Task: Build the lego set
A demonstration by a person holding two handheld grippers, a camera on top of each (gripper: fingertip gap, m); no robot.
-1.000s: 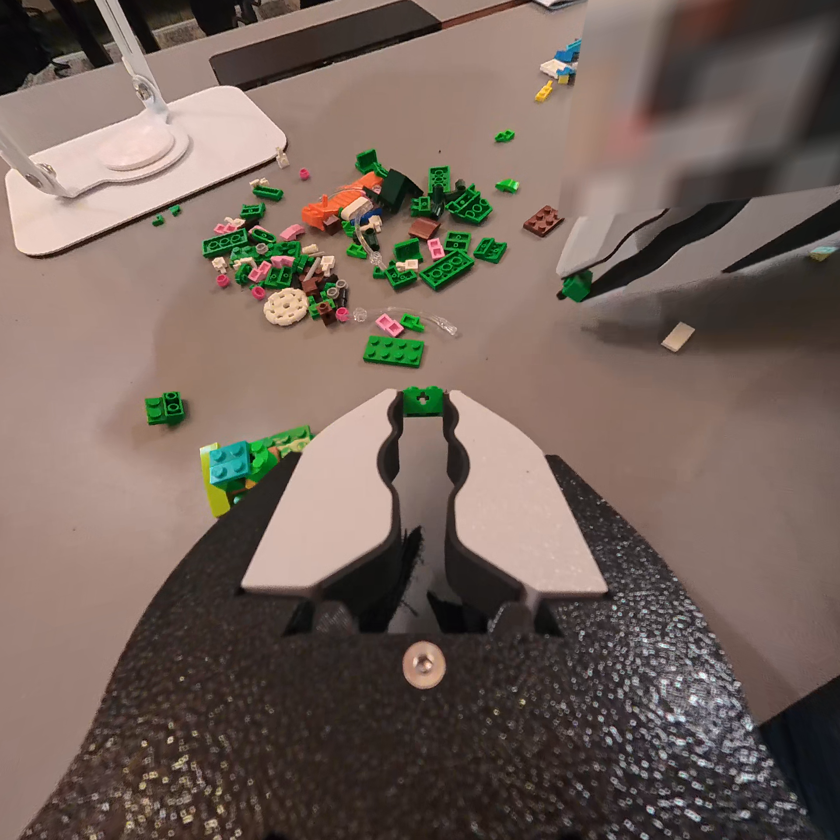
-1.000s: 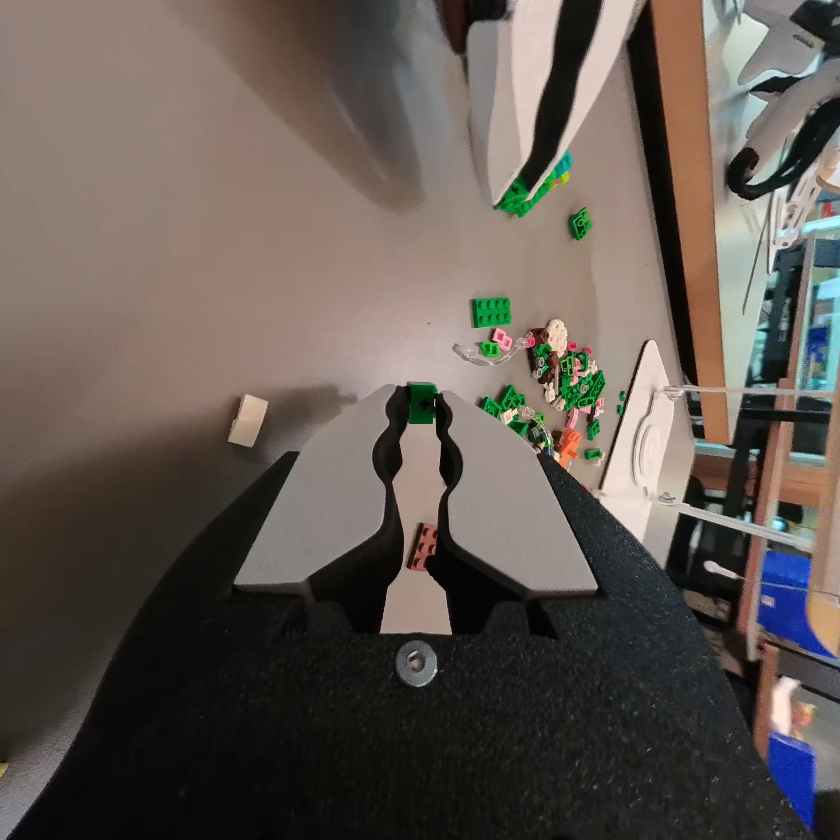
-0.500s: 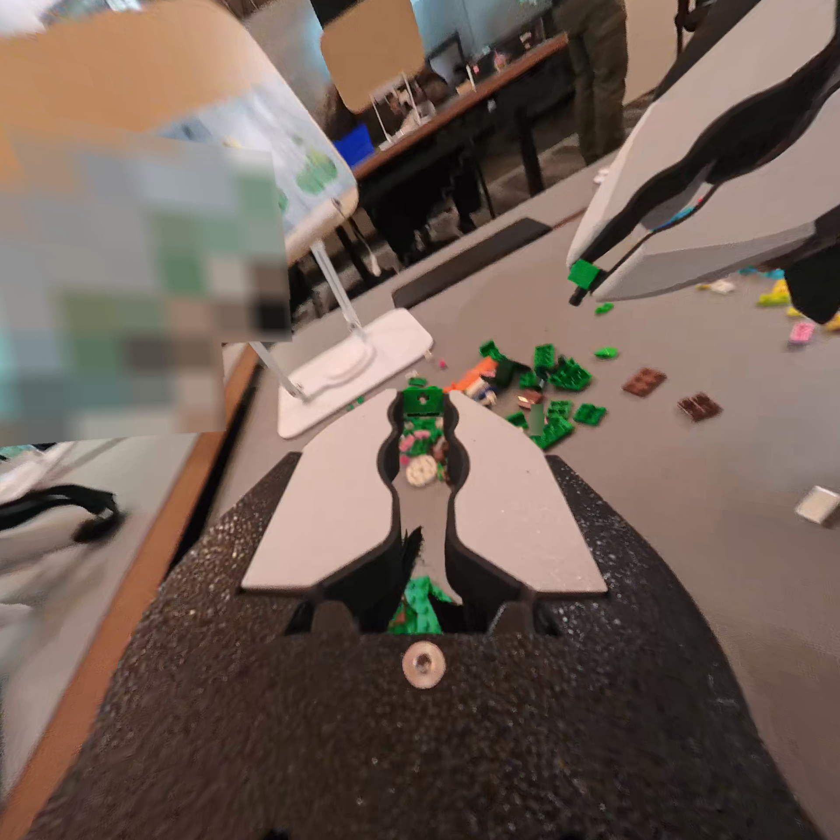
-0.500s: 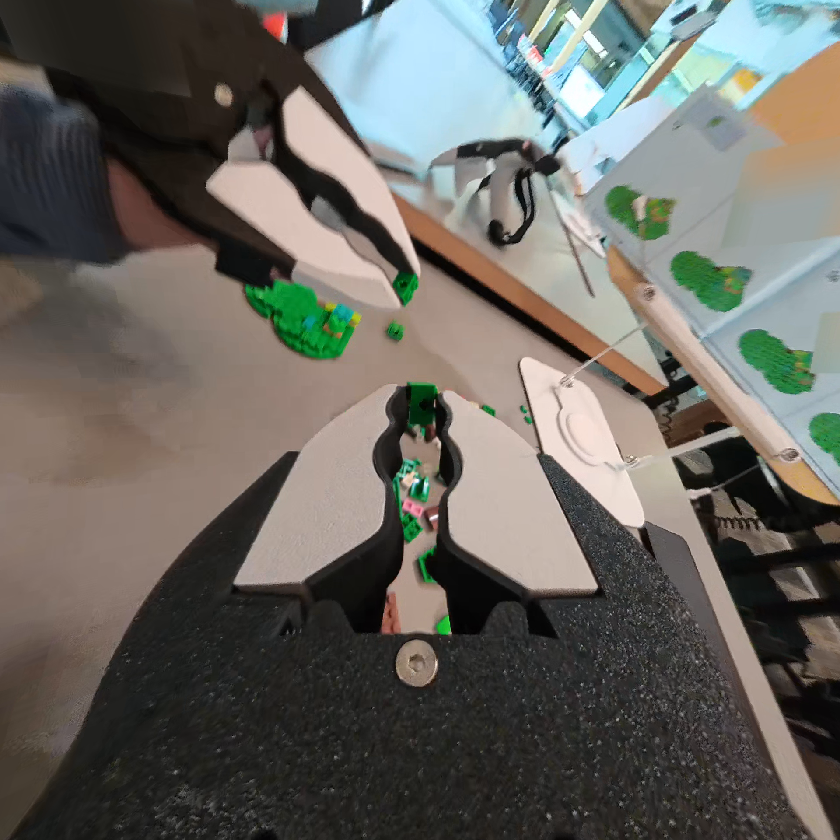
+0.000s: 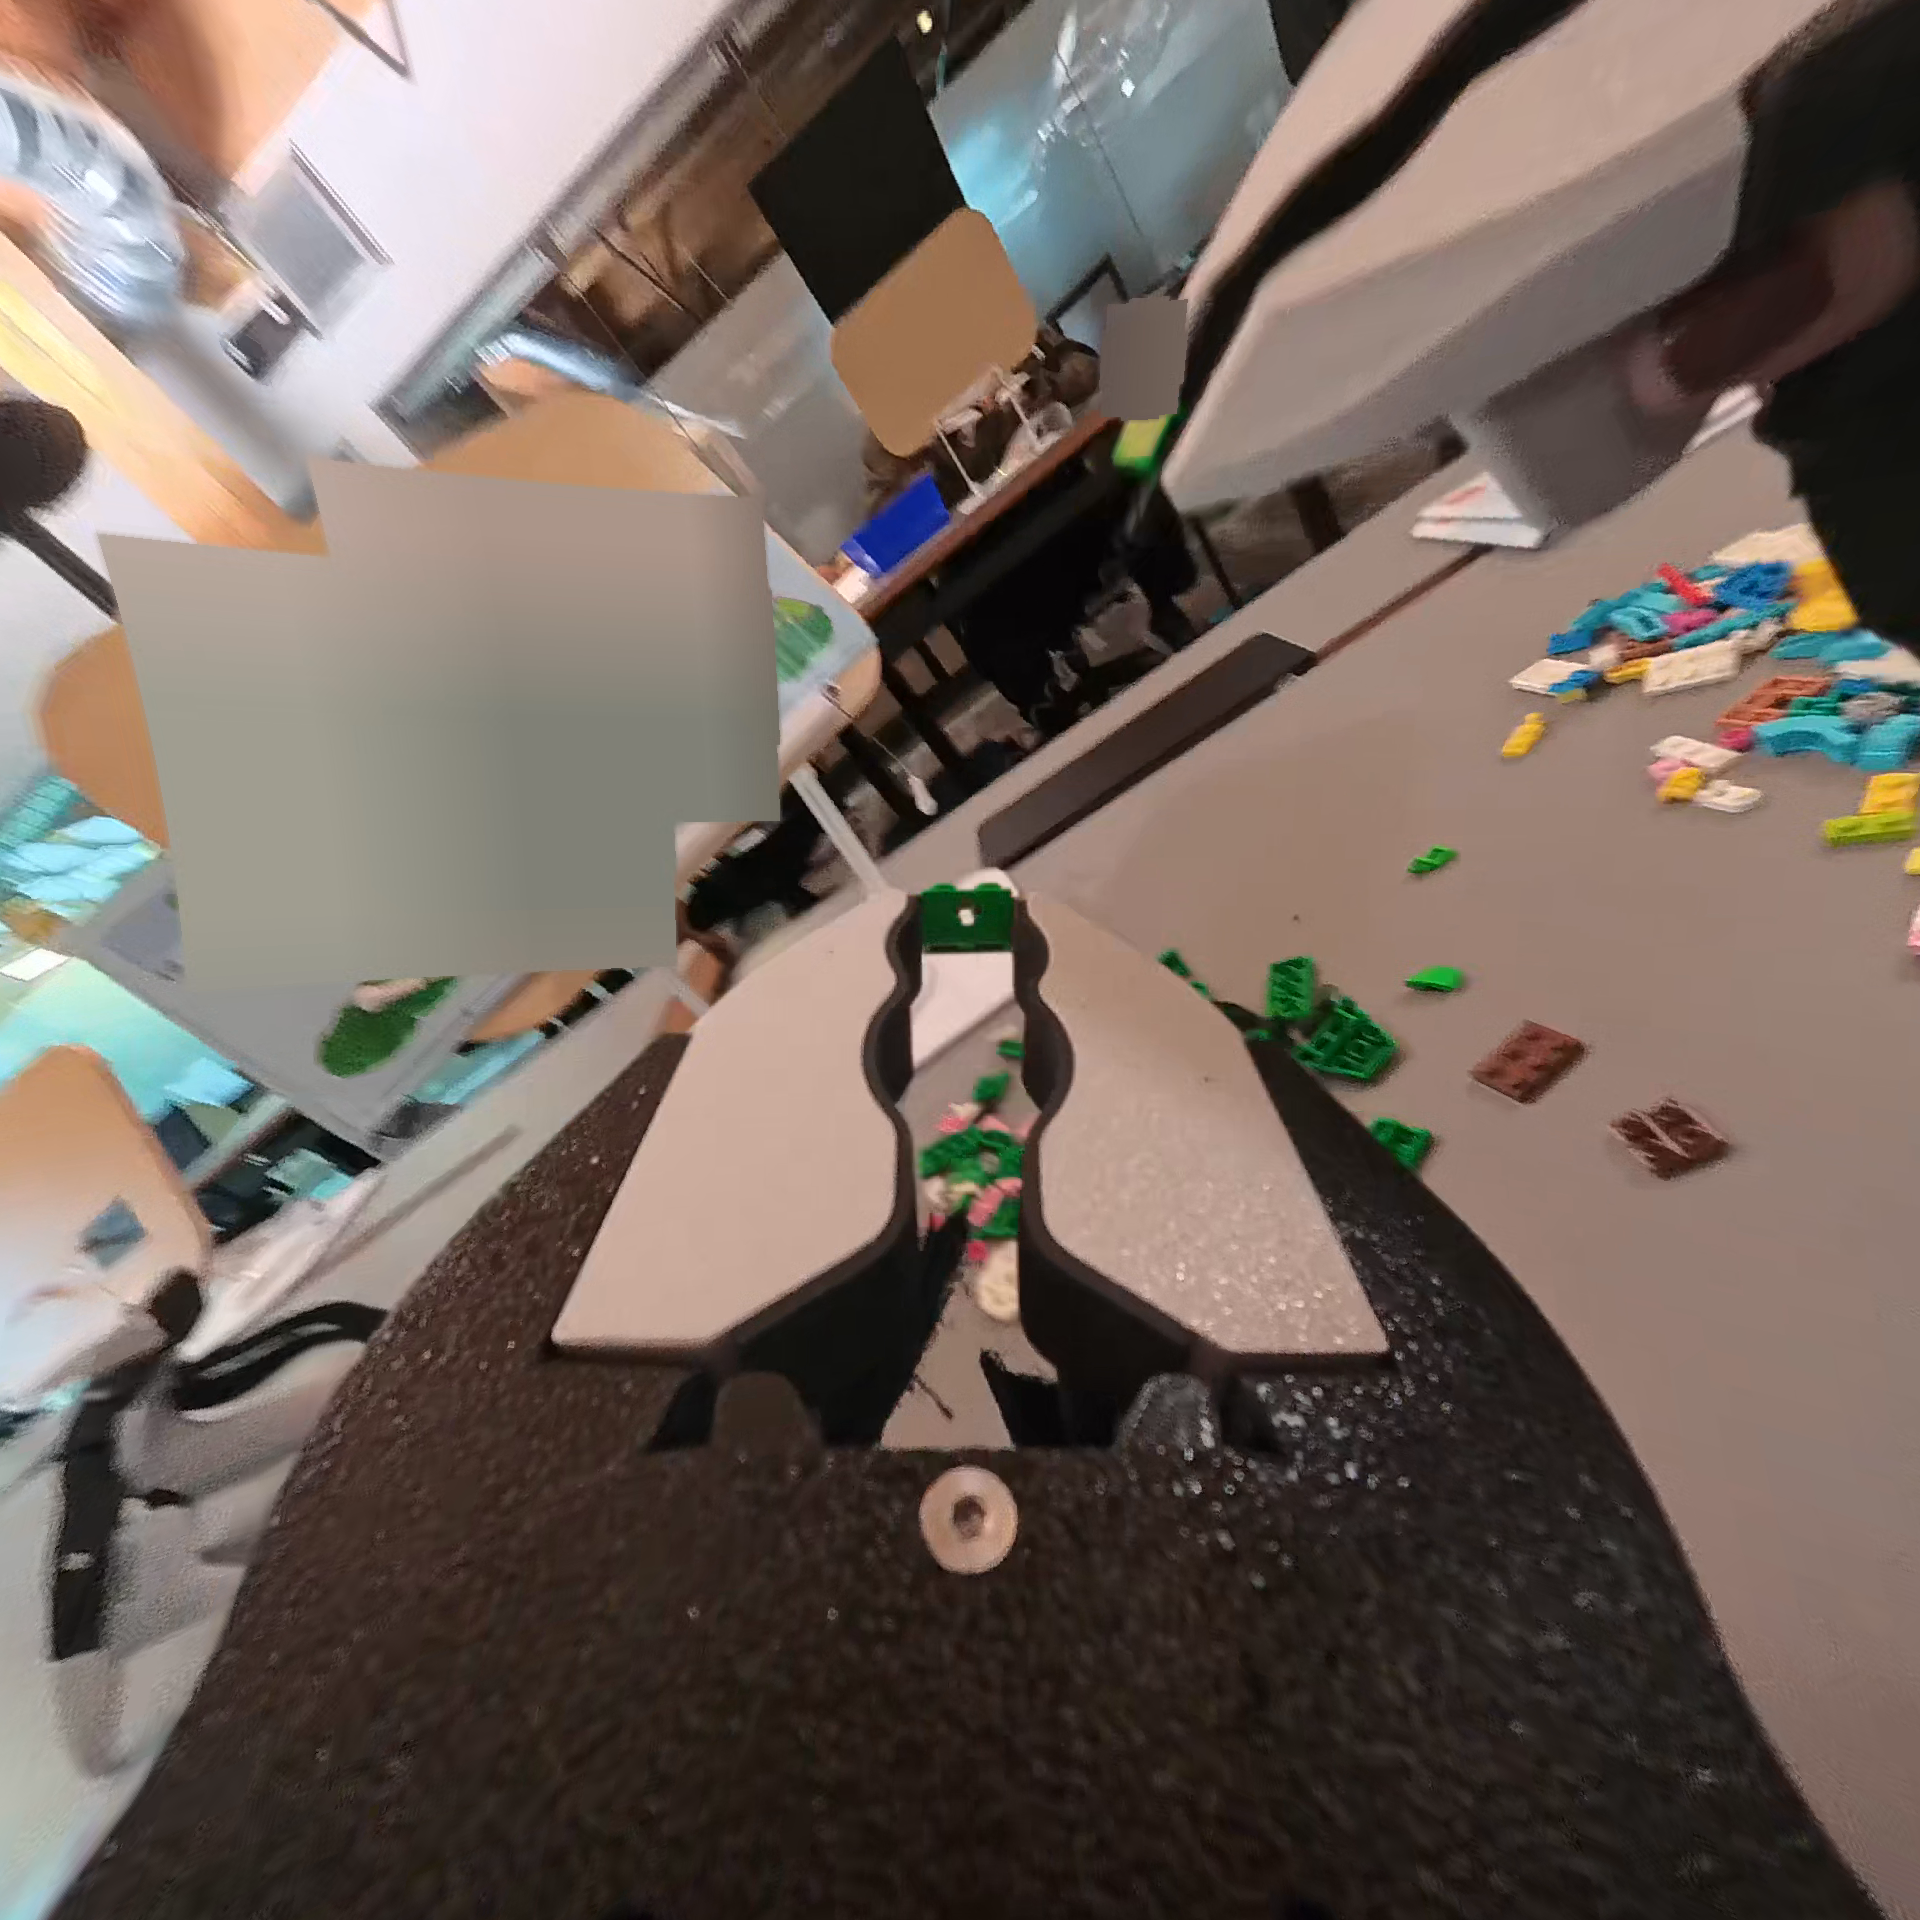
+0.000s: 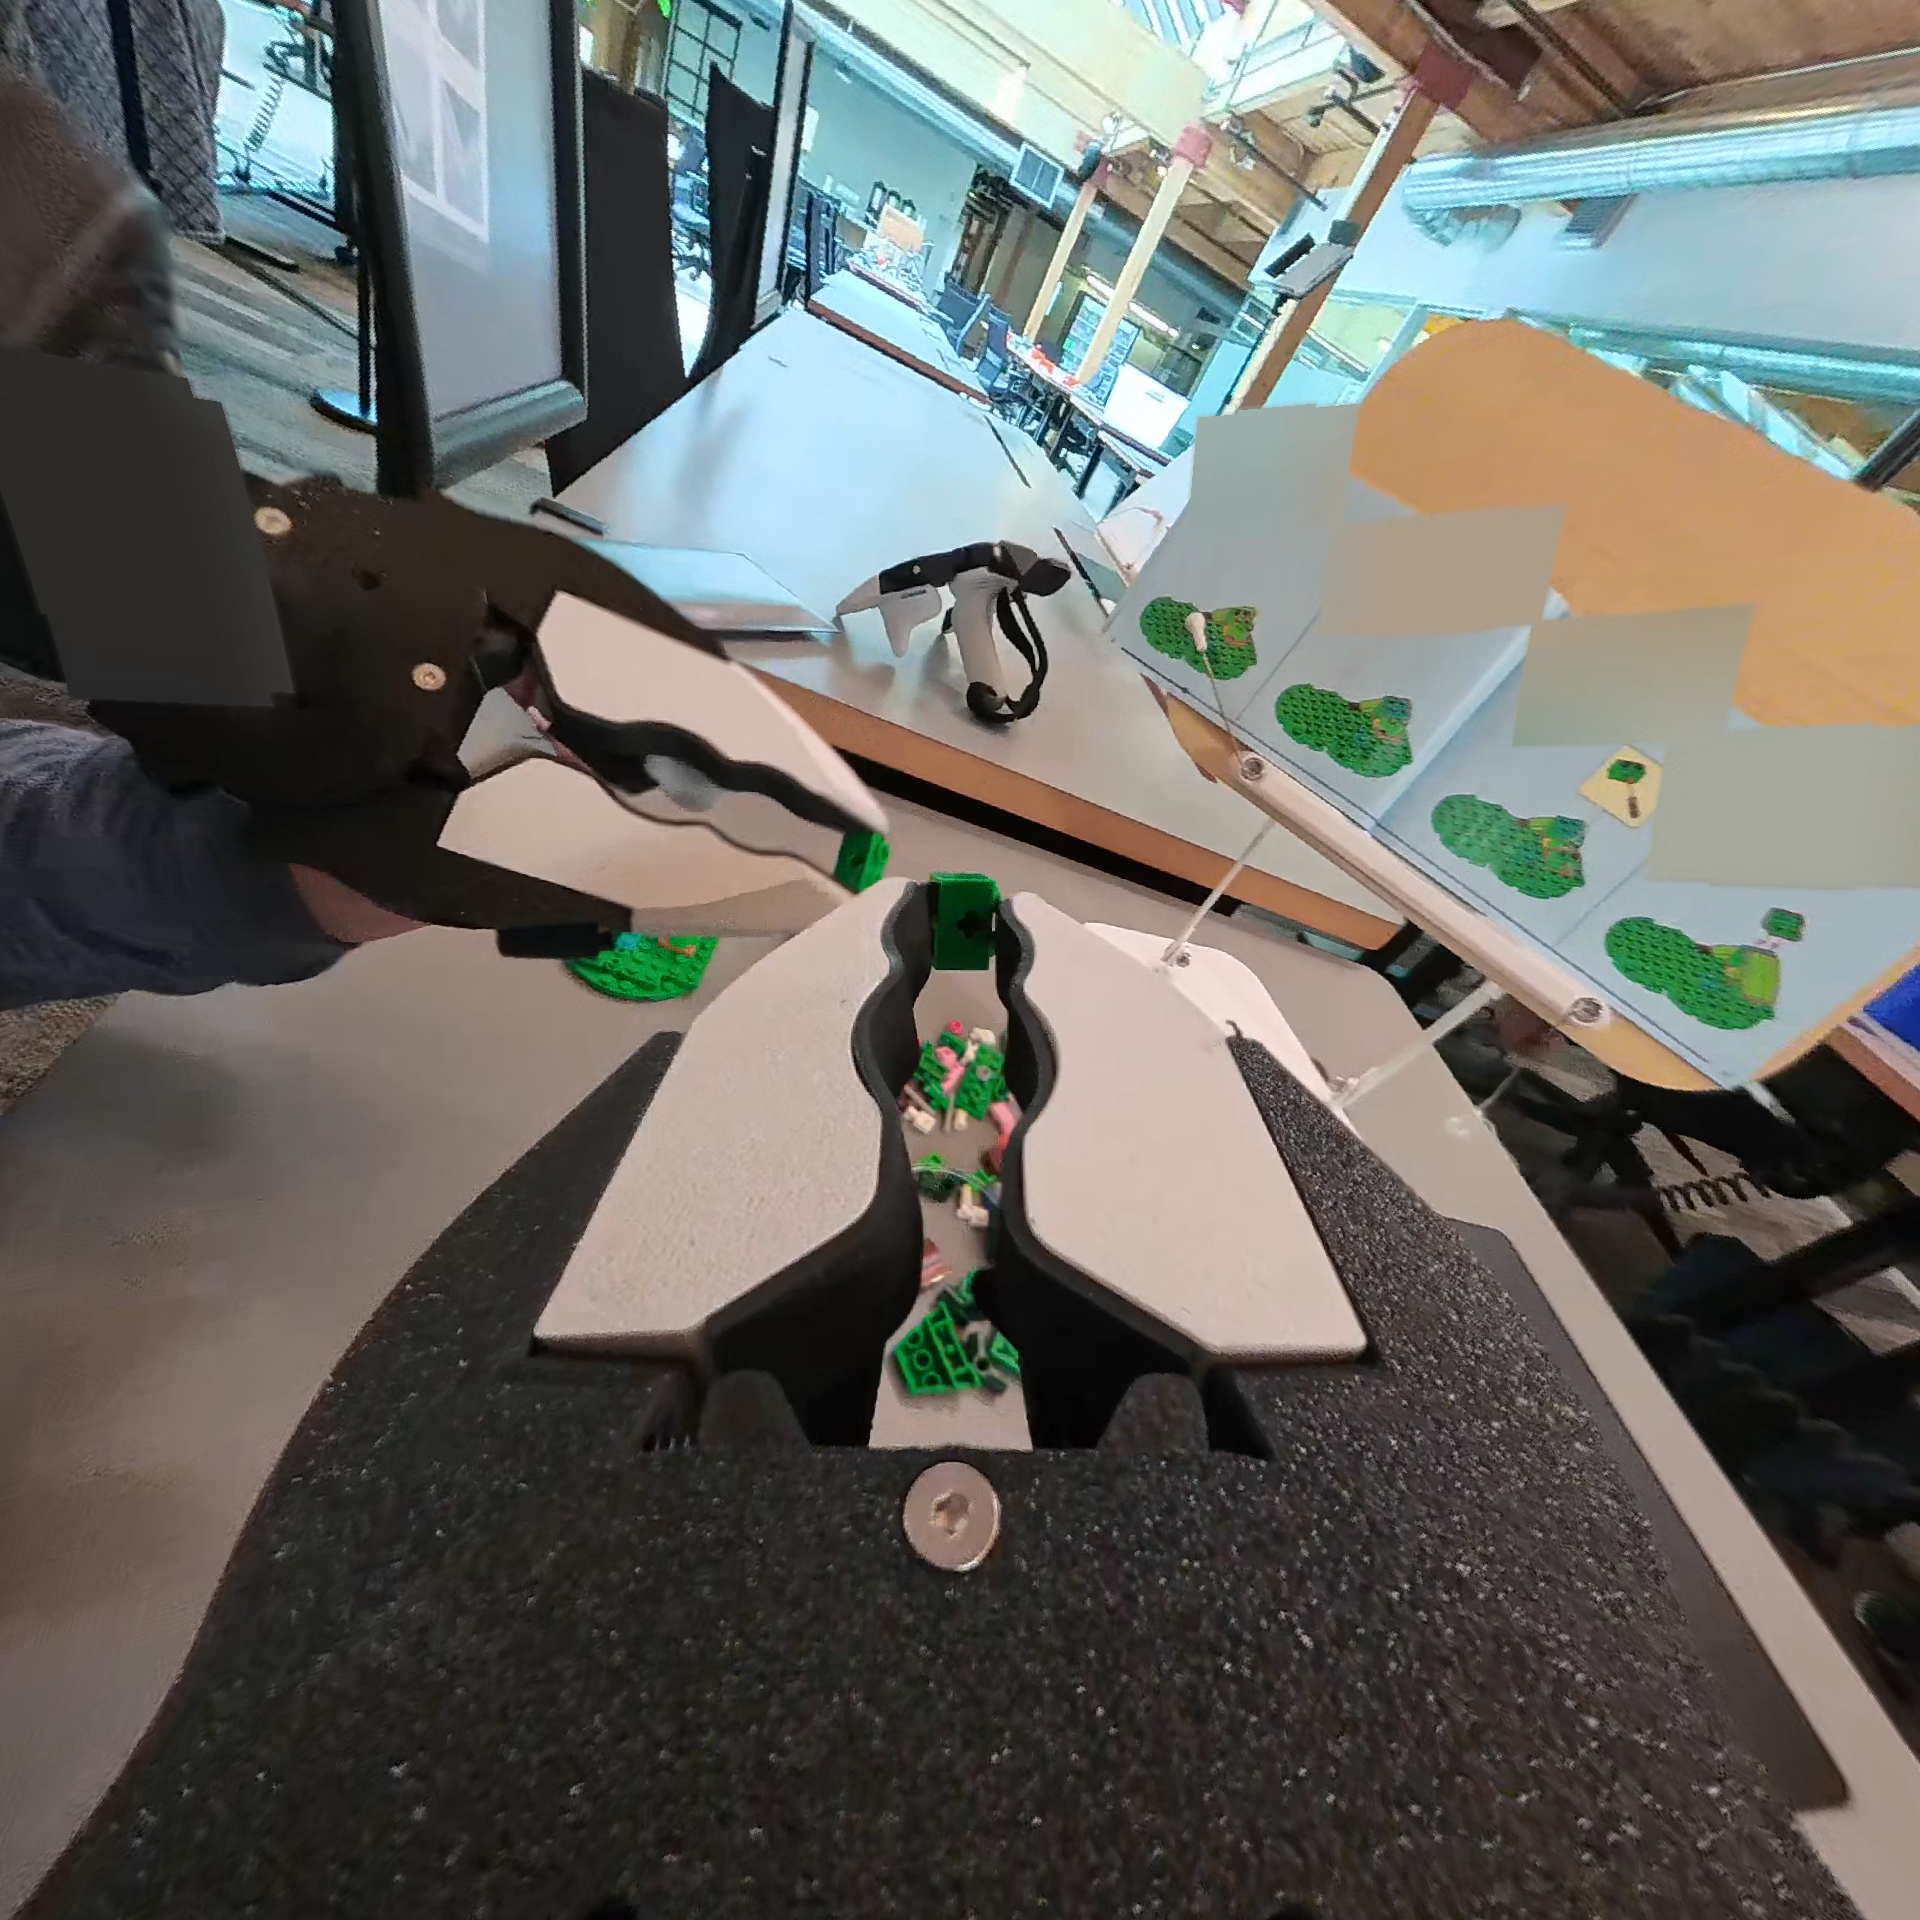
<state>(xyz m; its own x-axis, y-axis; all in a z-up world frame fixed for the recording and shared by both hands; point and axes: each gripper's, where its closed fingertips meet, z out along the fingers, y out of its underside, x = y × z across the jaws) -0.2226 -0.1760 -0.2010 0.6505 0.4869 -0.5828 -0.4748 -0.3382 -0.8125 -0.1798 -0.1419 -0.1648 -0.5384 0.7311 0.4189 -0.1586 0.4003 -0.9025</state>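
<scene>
Low centre of the right wrist view, the right hand-held gripper [image 6: 961,930] clamps a green brick [image 6: 963,921] at its tips, raised over the counter [image 6: 156,1299]. Just beyond at left, the left hand-held gripper [image 6: 857,862] points right, level, pinching another green brick [image 6: 862,858]. Behind lies the green baseplate [image 6: 639,964].

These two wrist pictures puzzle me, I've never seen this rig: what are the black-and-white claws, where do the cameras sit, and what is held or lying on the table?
There is no robot: a person holds a two-finger gripper in each hand, each with a camera looking along its fingers. The left gripper pinches a small green brick at its tips. The right gripper pinches another green brick; in its view the left gripper comes in from the side, both raised above the grey table. On the table lie loose green and pink pieces, a green baseplate, two brown plates and a blue, white and yellow pile.
</scene>
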